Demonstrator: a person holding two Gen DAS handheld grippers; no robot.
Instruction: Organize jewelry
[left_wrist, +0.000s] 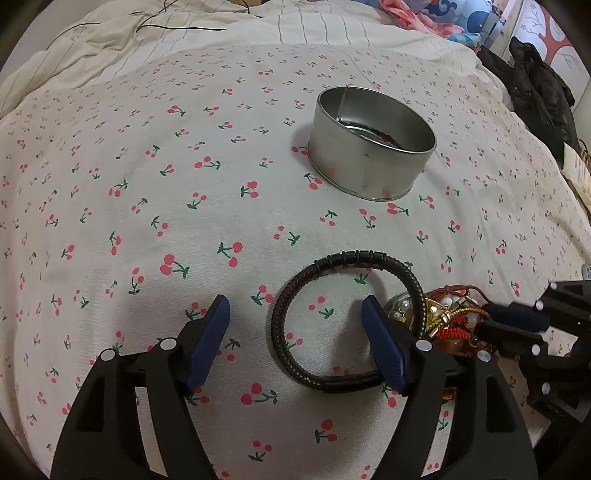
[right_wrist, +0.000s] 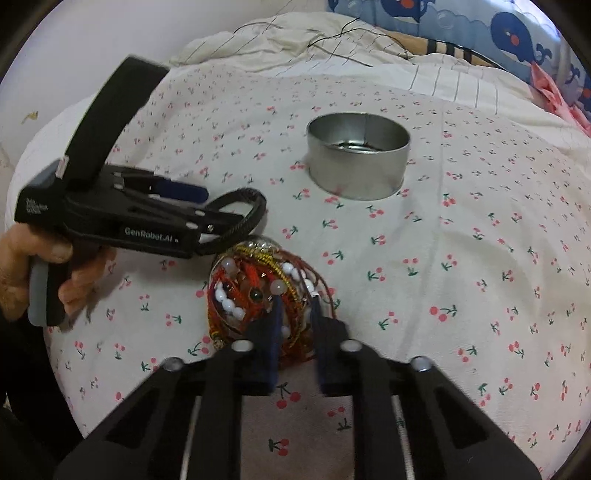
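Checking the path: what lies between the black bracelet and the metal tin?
Only bare cherry-print sheet separates black bracelet from metal tin, clearest in left wrist view.

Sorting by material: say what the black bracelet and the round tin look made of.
Bracelet: looks like braided leather or faux leather, matte black, with a woven texture and ribbed rings at the top. Tin: bare metal, likely tinplate or steel, dull silver with a side seam and a reflective inside.
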